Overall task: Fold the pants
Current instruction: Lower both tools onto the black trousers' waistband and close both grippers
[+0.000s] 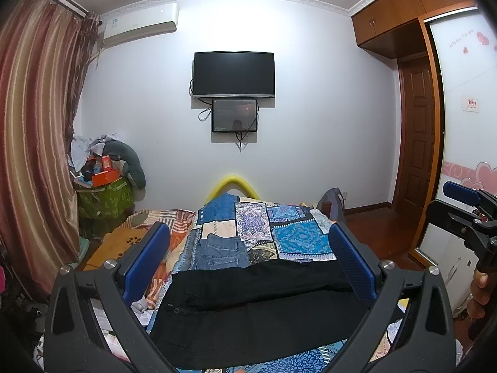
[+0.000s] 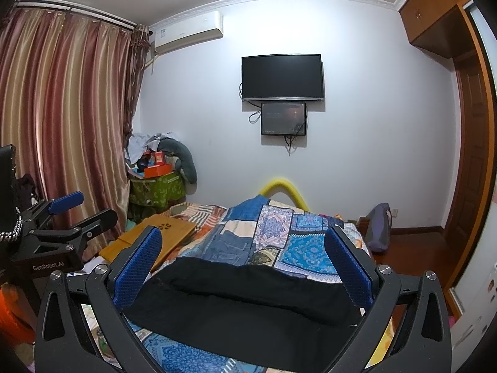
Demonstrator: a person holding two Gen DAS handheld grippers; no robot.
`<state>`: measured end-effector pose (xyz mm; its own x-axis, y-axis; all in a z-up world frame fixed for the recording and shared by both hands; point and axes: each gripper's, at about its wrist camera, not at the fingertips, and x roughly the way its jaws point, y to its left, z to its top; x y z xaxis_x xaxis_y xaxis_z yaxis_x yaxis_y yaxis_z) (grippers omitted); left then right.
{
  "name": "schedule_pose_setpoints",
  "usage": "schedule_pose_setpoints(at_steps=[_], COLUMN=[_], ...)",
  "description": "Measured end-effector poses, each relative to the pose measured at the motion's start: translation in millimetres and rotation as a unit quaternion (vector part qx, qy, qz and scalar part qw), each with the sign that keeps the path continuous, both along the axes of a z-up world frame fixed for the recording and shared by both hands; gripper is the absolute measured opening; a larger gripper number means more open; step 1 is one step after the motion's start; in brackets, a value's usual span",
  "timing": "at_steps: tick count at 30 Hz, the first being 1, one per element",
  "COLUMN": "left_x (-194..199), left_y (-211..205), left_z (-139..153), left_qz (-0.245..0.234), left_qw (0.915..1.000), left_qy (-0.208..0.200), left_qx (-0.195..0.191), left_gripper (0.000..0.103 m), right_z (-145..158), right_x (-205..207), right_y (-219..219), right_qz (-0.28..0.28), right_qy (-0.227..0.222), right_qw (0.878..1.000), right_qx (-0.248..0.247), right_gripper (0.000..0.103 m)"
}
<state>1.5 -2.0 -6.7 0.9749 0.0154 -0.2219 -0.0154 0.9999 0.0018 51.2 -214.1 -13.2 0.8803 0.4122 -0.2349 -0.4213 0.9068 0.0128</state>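
One button (image 1: 177, 310) on black pants (image 1: 254, 307) shows left-view only; right hides it.

Both my wrist cameras sit low and close over the near edge of the bed (image 1: 292, 239), looking along it toward the far wall's television (image 1: 233, 74). My left view stands further left; both share the bed, television and curtain (image 2: 62, 118).
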Motion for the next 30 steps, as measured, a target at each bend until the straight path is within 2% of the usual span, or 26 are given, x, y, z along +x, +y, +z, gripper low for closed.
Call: schedule_pose_setpoints(at_steps=[8, 14, 19, 24, 30], left_x=[19.7, 58.2, 109.7, 167.6, 234.7], left_y=[11.7, 34.3, 67.9, 118.2, 168.9], left_z=[-7.4, -22.9, -44.0, -70.1, -115.0], left_qz=[-0.003, 0.016, 0.041, 0.041, 0.083], left_qw=[0.9997, 0.9986, 0.9943, 0.9885, 0.9795], left_qy=[0.023, 0.047, 0.091, 0.145, 0.179], left_qx=[-0.008, 0.017, 0.039, 0.008, 0.040], left_gripper=[0.103, 0.103, 0.103, 0.103, 0.103], right_z=[-4.8, -22.1, -48.2, -73.5, -110.0], right_x=[8.9, 34.8, 71.9, 118.3, 185.2], right_y=[3.8, 12.4, 26.4, 35.1, 38.6], right_qz=[0.000, 0.009, 0.015, 0.008, -0.001], right_qy=[0.005, 0.018, 0.054, 0.091, 0.156], right_qw=[1.000, 1.000, 0.997, 0.992, 0.984], right_qx=[-0.005, -0.022, -0.054, -0.083, -0.086], right_gripper=[0.103, 0.103, 0.103, 0.103, 0.103])
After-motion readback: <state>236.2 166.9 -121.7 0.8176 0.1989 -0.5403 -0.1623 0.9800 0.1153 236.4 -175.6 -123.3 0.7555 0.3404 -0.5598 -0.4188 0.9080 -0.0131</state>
